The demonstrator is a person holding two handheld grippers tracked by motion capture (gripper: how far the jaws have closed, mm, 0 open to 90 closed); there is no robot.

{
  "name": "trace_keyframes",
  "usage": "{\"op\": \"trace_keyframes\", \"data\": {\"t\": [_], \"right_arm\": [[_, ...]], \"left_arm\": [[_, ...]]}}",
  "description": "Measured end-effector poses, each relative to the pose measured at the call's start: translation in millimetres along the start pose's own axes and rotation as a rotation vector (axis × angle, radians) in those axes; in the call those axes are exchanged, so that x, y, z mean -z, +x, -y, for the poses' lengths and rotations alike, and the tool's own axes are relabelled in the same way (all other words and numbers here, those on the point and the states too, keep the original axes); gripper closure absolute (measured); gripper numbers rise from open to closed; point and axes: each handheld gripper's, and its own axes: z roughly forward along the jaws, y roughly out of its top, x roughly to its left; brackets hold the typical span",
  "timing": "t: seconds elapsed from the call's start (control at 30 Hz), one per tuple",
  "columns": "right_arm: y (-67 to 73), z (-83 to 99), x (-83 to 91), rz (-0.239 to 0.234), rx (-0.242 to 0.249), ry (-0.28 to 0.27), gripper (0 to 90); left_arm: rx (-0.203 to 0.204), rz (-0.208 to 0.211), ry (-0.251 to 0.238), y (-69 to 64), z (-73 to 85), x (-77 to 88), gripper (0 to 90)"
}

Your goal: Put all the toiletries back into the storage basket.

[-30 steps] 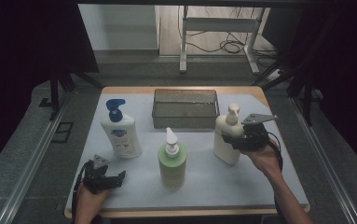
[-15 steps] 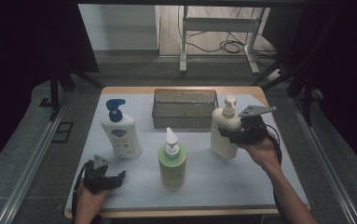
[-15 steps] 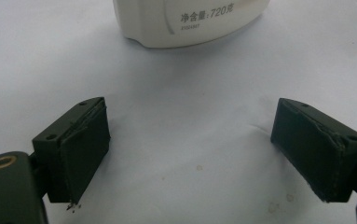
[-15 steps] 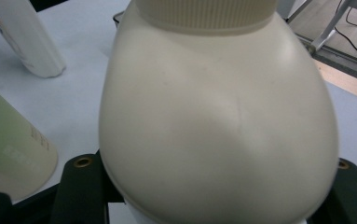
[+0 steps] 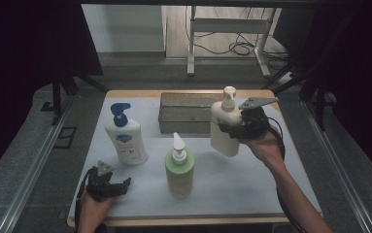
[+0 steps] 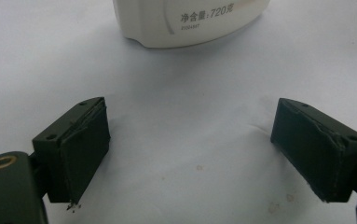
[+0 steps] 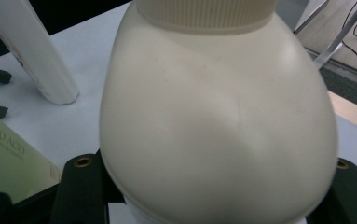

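Over on the right side of the table, the right gripper (image 5: 233, 130) is clamped around the body of a cream pump bottle (image 5: 225, 127), which hangs clear of the white mat (image 5: 251, 184), tilted a little, with its pump head uppermost. From the right gripper view the cream bottle (image 7: 218, 116) bulges between the two black jaws, gripped low on its sides, probably so the weight sits steady and the pump stays free. Just behind and to the left of it sits a grey metal tray (image 5: 186, 112) at the far edge of the mat; my guess is the bottle is bound for it, since it is carried at about that height and close by.

At the near left corner the left gripper (image 5: 120, 183) rests low on the mat with its jaws spread wide and nothing between them, seemingly waiting its turn. The white bottle with the blue pump (image 5: 125, 138) stands upright just beyond it, and the green bottle (image 5: 179, 167) stands upright at the near middle, both untouched and well apart from the lifted one.
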Motion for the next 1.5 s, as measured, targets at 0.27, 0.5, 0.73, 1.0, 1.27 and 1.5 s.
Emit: {"op": "trace_keyframes", "data": {"t": [0.27,0.5,0.73,1.0,1.27,1.5], "right_arm": [[2.6,-16.6,-8.2,-0.002,0.014,-0.01,38.7],[3.9,-29.4,-15.0,-0.002,0.018,-0.016,38.8],[6.0,-43.3,-24.9,-0.007,0.017,-0.028,38.8],[6.9,-57.5,-34.8,-0.002,0.02,-0.038,38.8],[9.2,-70.2,-46.5,0.011,0.015,-0.048,38.8],[11.3,-79.1,-56.8,0.014,0.02,-0.056,38.8]], "left_arm": [[0.002,0.0,-0.002,-0.1,0.0,-0.1,11.6],[0.001,0.0,-0.003,0.0,0.1,-0.2,11.6],[0.002,0.001,-0.002,0.0,0.1,-0.2,11.6],[0.001,0.0,-0.001,0.1,0.0,-0.1,11.6],[0.002,0.0,-0.001,0.1,0.0,-0.1,11.6],[0.002,0.0,-0.001,0.1,0.0,-0.2,11.5]]}}
